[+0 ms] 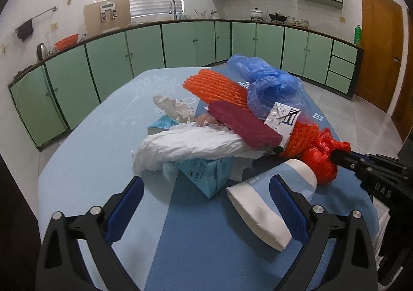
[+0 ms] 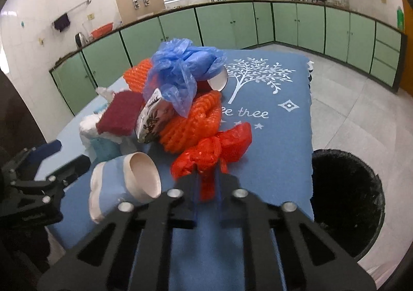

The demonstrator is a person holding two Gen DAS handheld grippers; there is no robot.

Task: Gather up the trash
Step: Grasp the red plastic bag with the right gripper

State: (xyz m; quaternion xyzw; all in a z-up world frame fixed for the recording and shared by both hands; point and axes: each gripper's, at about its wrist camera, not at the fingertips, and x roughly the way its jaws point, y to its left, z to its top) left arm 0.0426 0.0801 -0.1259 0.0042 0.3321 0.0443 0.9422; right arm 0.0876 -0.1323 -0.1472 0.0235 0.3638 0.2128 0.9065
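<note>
Now, left wrist view: left gripper (image 1: 206, 195) low over the blue cloth (image 1: 196, 239), jaws wide and holding nothing, blue pads to either side of a blue carton (image 1: 206, 175) and a squashed paper cup (image 1: 268, 203) (the cup lying on its side, just at the right pad). Behind them, heaped trash: white crumpled bag (image 1: 191, 146), maroon sponge (image 1: 242, 126), orange foam net (image 1: 214, 87), blue plastic bag (image 1: 268, 84), small printed sachet (image 1: 286, 118). At the right edge of the heap, a knotted red bag (image 1: 322, 159) with the right gripper (image 1: 335, 155) pinched onto it from the right. Right wrist view: right gripper (image 2: 208, 175) clamped tight on the red bag (image 2: 214, 151), a thin fold of red plastic squeezed between the closed fingers. Red bag lying on the cloth (image 2: 271, 162), touching the orange net (image 2: 191, 123); cup (image 2: 129, 182) just left of it, mouth facing the camera. Black-lined bin (image 2: 348, 203) on the floor beyond the cloth's right edge.
</note>
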